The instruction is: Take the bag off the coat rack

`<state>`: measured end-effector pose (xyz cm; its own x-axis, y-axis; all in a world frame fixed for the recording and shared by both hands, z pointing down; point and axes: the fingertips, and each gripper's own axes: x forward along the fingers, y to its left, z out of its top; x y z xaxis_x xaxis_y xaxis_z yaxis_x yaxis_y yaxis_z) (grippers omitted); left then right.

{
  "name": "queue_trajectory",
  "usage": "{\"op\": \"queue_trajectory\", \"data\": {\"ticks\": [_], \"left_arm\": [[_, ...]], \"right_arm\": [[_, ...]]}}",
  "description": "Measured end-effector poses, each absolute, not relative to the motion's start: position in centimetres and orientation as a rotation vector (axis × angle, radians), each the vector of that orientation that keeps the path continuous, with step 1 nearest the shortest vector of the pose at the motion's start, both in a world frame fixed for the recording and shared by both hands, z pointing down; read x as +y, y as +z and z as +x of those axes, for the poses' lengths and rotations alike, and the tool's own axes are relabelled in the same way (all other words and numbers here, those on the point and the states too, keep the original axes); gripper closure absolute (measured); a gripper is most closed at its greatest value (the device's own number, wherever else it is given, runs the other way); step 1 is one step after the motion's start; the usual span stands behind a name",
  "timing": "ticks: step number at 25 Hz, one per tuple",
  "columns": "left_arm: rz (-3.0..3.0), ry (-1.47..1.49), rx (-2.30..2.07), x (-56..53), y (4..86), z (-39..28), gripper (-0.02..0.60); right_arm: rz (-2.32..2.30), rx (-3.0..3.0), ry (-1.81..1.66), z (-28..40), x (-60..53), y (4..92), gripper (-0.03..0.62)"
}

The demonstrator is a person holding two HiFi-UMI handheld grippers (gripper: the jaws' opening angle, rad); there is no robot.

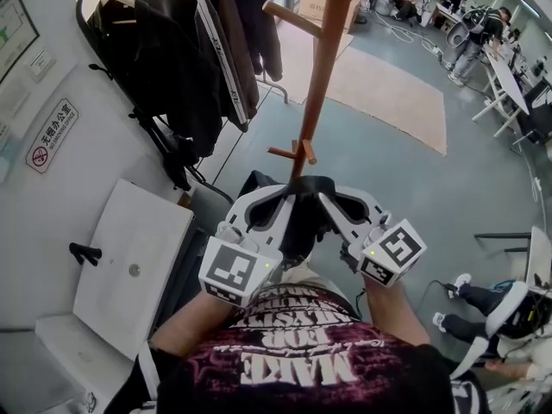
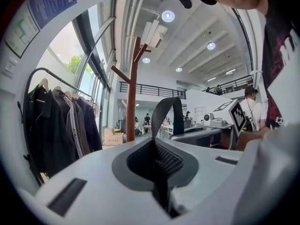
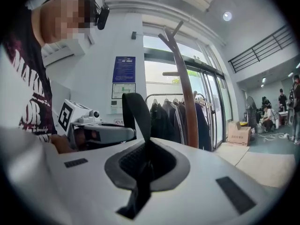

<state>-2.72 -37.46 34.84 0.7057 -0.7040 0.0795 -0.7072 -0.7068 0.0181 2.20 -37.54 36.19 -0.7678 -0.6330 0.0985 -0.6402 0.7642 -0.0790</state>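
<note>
A black bag [image 1: 297, 231] hangs just in front of me, close to the brown wooden coat rack [image 1: 316, 84]. Its black strap [image 1: 310, 185] runs between both grippers. My left gripper [image 1: 289, 200] is shut on one end of the strap [image 2: 166, 114], which is pinched between the dark pads. My right gripper [image 1: 328, 200] is shut on the other end [image 3: 137, 111]. In both gripper views the strap arches up in a free loop, with the rack's pole [image 2: 131, 88] [image 3: 186, 95] standing behind it and apart from it. Most of the bag is hidden under the grippers.
A garment rail with dark jackets [image 1: 181, 50] stands to the left of the coat rack. A white cabinet top [image 1: 129, 266] lies at my lower left. A beige mat [image 1: 388, 84] covers the floor beyond. People sit at desks far right [image 1: 483, 33], and one sits close at the right [image 1: 496, 309].
</note>
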Motion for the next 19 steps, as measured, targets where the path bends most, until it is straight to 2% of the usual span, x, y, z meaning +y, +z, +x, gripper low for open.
{"op": "queue_trajectory", "data": {"ticks": [19], "left_arm": [[2.95,0.13,-1.127,-34.8,33.7,-2.1,0.574]], "right_arm": [[1.095,-2.845,0.082,2.6,-34.5,35.1,0.586]]}}
